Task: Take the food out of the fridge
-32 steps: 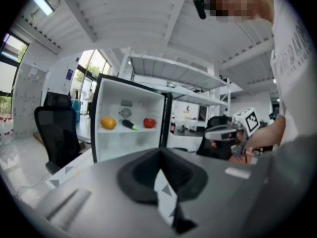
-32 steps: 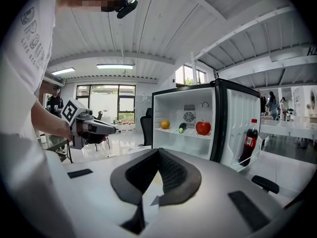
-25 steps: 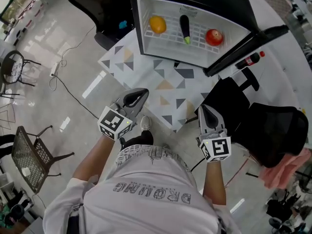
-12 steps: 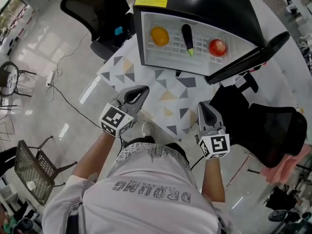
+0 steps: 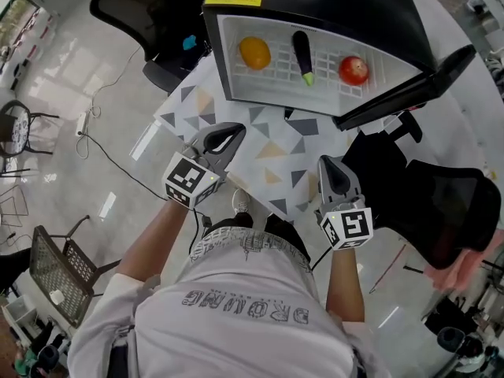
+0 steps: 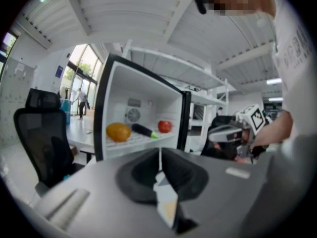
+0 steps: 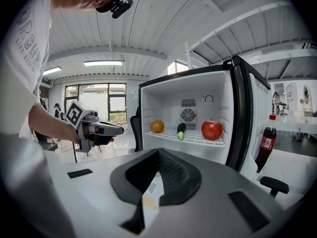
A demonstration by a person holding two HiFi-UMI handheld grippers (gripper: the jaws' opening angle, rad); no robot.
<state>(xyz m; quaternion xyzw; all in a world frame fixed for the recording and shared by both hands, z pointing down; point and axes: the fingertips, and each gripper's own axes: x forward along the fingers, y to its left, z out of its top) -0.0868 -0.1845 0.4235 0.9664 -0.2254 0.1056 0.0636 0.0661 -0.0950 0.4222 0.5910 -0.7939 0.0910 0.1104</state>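
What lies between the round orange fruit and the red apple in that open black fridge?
A dark aubergine with a green tip, lying on the white wire shelf apart from both; the head view shows it plainly.

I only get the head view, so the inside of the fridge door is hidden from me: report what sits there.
Observer: A dark cola bottle with a red cap and red label stands against the white inside of the open black fridge door, shown by the right gripper view.
Operator: Now report the jaws of both grippers.
Observer: The grey left gripper and grey right gripper are both shut, tips together, nothing between them.
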